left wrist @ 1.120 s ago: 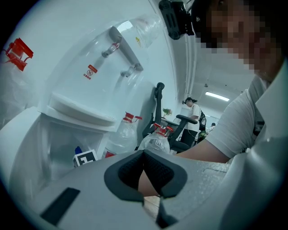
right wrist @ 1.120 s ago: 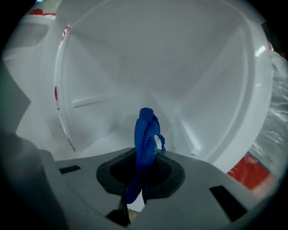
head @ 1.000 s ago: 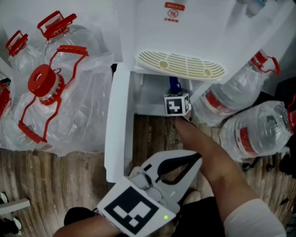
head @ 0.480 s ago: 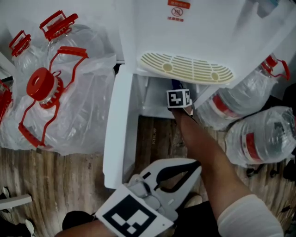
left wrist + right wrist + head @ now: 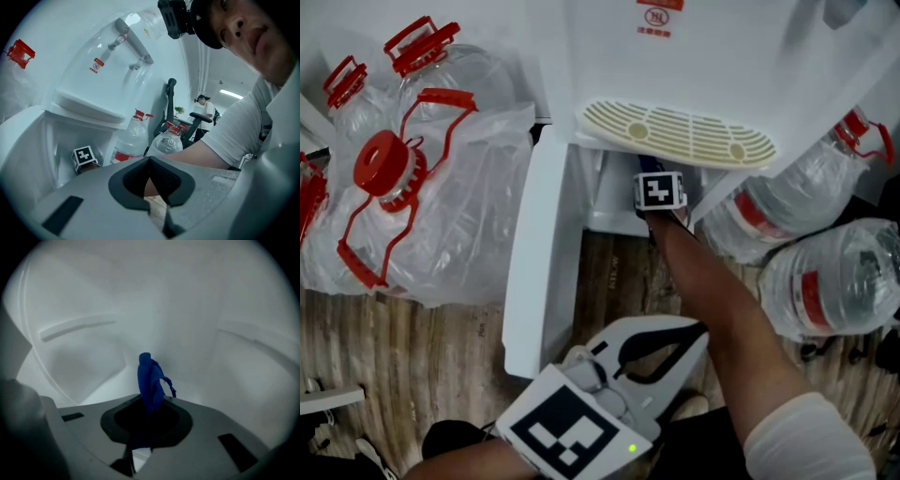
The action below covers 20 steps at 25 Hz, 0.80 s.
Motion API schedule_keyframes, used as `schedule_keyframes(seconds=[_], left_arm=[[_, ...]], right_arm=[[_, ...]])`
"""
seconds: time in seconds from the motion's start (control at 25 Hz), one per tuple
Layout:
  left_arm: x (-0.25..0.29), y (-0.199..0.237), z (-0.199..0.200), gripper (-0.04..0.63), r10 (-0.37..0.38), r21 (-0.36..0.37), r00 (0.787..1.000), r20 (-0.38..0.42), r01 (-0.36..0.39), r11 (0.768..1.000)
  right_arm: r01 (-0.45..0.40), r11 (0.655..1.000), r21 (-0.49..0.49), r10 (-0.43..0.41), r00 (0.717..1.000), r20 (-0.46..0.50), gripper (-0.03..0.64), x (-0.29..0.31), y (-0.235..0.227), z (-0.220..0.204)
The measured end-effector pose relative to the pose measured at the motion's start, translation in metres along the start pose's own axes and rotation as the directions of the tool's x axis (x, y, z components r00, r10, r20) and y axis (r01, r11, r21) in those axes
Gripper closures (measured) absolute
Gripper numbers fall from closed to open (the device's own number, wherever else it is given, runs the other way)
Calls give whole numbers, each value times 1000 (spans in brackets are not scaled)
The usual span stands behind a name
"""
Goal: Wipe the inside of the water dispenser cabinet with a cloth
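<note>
The white water dispenser's lower cabinet (image 5: 598, 192) stands open, its door (image 5: 534, 253) swung out to the left. My right gripper reaches inside; in the head view only its marker cube (image 5: 661, 190) shows, below the beige drip tray (image 5: 675, 134). In the right gripper view the right gripper (image 5: 149, 401) is shut on a bunched blue cloth (image 5: 150, 378), which sticks up near the cabinet's white inner wall (image 5: 187, 324). My left gripper (image 5: 701, 327) hangs low outside the cabinet, shut with nothing in it. The left gripper view shows the left gripper (image 5: 150, 160) and the cabinet (image 5: 49, 150).
Large water bottles with red handles (image 5: 389, 169) lie in plastic bags to the left of the door. More bottles (image 5: 825, 281) lie on the wooden floor (image 5: 609, 272) to the right. A person at an office chair (image 5: 204, 105) is far off.
The right gripper's marker cube has shifted slightly further into the cabinet. The left gripper has hardly moved.
</note>
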State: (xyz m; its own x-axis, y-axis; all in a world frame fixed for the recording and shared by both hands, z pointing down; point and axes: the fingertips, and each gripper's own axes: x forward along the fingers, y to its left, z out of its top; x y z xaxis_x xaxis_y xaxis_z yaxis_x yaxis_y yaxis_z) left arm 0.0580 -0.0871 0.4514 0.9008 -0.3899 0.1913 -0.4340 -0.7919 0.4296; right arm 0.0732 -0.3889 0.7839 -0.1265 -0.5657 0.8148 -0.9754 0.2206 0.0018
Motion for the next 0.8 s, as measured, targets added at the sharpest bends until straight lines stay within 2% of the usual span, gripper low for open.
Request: schedule_keyframes(seconds=[0.08, 0.2, 0.24, 0.32, 0.36, 0.48, 0.8], left_arm=[[1, 1, -1, 592, 5, -4, 1000, -4, -5, 1000], [3, 2, -2, 592, 9, -1, 1000, -7, -9, 1000], [3, 2, -1, 592, 8, 6, 1000, -5, -8, 1000], [4, 2, 2, 592, 3, 30, 1000, 1, -3, 1000], [4, 2, 3, 592, 1, 40, 1000, 3, -1, 999], [6, 1, 3, 592, 2, 37, 1000, -7, -1, 999], [33, 0, -10, 592, -38, 49, 994, -105, 43, 998]], right_arm=[[-31, 999, -18, 31, 1000, 1, 577, 0, 13, 1], [-112, 992, -52, 115, 991, 62, 577, 1, 41, 12], [-126, 991, -45, 128, 991, 38, 577, 1, 47, 7], [-133, 991, -30, 133, 991, -15, 577, -1, 51, -4], [-133, 990, -39, 133, 991, 1, 577, -1, 51, -1], [-137, 984, -111, 153, 977, 146, 577, 0, 53, 30], [-142, 985, -96, 157, 973, 171, 575, -15, 37, 37]])
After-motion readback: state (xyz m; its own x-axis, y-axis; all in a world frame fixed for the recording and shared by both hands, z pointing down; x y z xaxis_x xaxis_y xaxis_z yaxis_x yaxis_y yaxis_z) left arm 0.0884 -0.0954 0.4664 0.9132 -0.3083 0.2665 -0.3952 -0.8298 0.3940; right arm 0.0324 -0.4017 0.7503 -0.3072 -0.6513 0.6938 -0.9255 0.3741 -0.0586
